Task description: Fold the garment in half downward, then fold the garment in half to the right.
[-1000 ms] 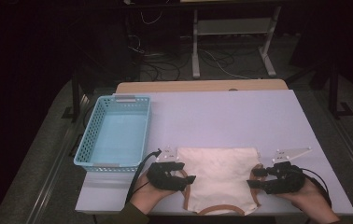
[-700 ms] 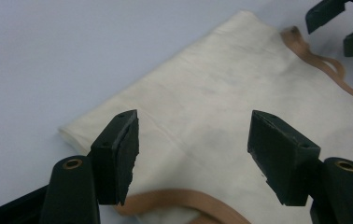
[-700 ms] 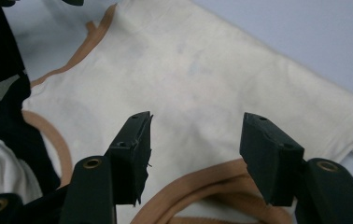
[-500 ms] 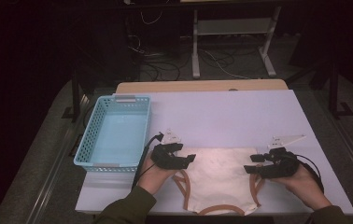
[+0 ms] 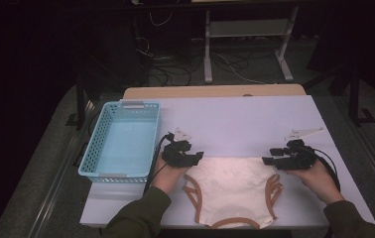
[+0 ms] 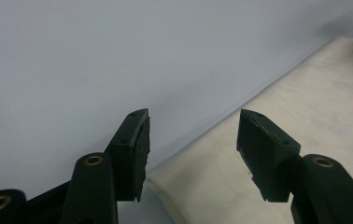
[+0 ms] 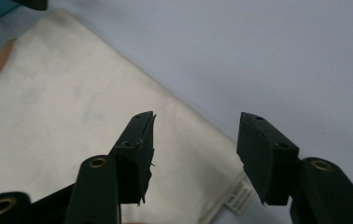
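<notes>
The cream garment, a sleeveless top with tan-brown trim, lies flat on the near part of the desk, its straight hem farthest from the person and its trimmed neck and armholes toward the desk's near edge. To its left, well apart, a light blue basket stands on the desk.

The risk, as I judge it, lies at the two hem corners. In the left gripper view the cloth's corner sits low between the jaws, so a close from here could catch just a sliver of the edge, or only one layer, and the fabric would slip out once lifted. In the right gripper view the corner with its small white label lies between the jaws too, and a pinch might take the label alone. If one side grips and the other misses, the garment would drag askew and bunch up rather than fold cleanly.

The left tongs hover at the hem's left corner, pointing inward across the desk, held by the left hand with the forearm coming up from the near edge. The right tongs mirror them at the right corner, in the right hand. Both pairs have just been closing a little, yet their jaws stand apart, pads clear of the cloth, nothing gripped.
</notes>
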`<state>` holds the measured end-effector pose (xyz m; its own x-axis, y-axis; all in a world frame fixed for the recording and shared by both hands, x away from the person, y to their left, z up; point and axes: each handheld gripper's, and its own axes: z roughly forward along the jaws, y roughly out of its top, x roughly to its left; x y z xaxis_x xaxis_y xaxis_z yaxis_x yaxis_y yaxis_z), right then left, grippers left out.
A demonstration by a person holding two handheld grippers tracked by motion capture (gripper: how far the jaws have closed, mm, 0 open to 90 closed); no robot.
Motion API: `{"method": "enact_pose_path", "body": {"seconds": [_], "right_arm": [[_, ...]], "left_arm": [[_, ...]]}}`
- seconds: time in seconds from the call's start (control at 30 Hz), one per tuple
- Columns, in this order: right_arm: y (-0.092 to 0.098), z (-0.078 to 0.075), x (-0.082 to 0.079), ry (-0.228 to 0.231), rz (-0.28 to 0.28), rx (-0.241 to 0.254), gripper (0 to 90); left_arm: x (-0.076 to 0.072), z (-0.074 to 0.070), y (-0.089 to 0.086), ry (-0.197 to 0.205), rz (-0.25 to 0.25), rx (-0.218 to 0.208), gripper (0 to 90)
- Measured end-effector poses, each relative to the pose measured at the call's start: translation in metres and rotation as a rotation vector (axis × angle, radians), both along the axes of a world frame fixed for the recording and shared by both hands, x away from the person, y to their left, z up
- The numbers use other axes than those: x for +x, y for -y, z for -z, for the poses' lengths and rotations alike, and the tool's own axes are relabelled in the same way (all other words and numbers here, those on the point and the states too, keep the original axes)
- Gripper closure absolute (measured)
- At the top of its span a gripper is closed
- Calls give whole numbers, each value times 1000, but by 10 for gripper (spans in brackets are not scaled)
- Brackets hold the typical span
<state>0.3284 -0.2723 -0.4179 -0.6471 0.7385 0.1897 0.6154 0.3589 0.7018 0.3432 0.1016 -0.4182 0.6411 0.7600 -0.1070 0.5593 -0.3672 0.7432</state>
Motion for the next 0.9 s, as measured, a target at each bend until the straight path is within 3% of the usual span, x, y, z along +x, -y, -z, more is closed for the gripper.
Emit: {"method": "enact_pose_path", "body": {"seconds": [0.2,0.4,0.57,0.9], "right_arm": [[7,9,12,-16,51,-23,547],[9,20,20,-50,66,-51,644],[10,27,22,-72,60,-67,692],[7,30,21,-87,39,-45,837]], "left_arm": [[7,7,-1,-21,-27,14,471],[12,14,-3,-48,-45,53,543],[13,18,-5,-53,-56,78,559],[14,24,-3,-72,-47,112,582]]}}
